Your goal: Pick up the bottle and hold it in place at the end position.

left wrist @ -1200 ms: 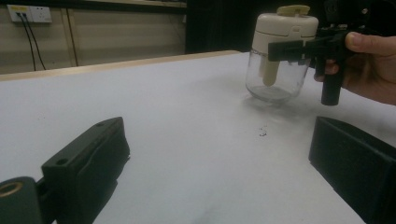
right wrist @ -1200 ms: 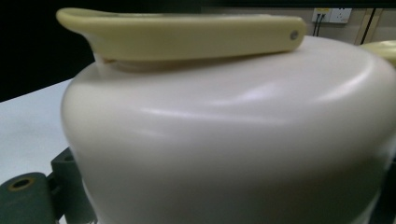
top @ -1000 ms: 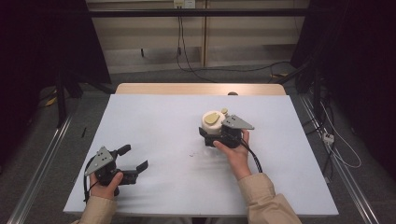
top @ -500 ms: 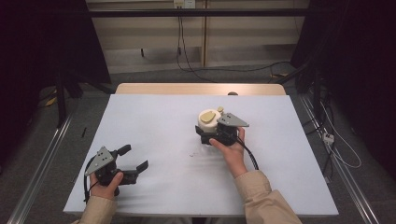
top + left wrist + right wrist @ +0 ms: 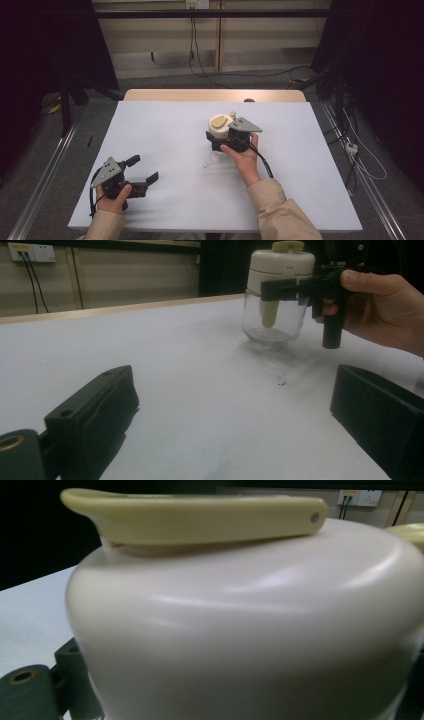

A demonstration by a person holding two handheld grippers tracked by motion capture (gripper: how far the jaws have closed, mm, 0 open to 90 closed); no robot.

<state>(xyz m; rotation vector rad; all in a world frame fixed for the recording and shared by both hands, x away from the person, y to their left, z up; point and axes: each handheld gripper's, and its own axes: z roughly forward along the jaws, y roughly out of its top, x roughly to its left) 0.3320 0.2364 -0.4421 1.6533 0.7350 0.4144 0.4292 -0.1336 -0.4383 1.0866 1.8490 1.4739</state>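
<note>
1. We had the jar near the middle of the desk, a bit toward the far edge & right of centre. Clear glass body, cream cap w/ a yellowish lever on top.
2. Right tool was clamped on the jar at the cream cap. In the left tool's view the jaws sat either side of the cap, just above the glass, prob. because the cap gives a firmer, less slippery hold than the glass.
3. Jar stood upright. Base looked at or just off the desk, can't tell which from the shadow under it.
4. Left tool sat near the front-left corner of the desk, jaws wide apart & holding nothing, well apart from the jar. We judged it was parked there to stay out of the way, aimed at the jar so it could come in next.
5. Small dark specks lay on the desk just in front of the jar; unclear what they were.
</note>
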